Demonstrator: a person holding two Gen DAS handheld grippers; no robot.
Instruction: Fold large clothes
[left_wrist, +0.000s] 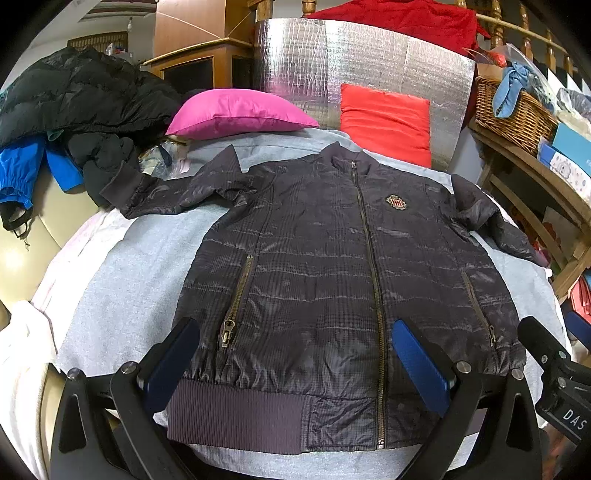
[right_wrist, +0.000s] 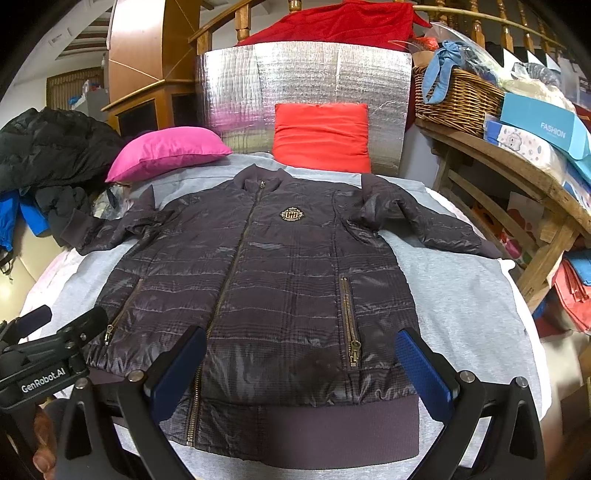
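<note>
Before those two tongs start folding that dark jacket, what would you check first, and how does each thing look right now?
1. Dark quilted jacket lies flat, front up: ok.
2. Front zipper closed: ok.
3. Both sleeves spread outward, left sleeve and right sleeve a bit rumpled: ok.
4. Left tongs open, holding nothing: ok.
5. Right tongs open, holding nothing: ok.
6. Grey sheet under the jacket smooth: ok.
</note>
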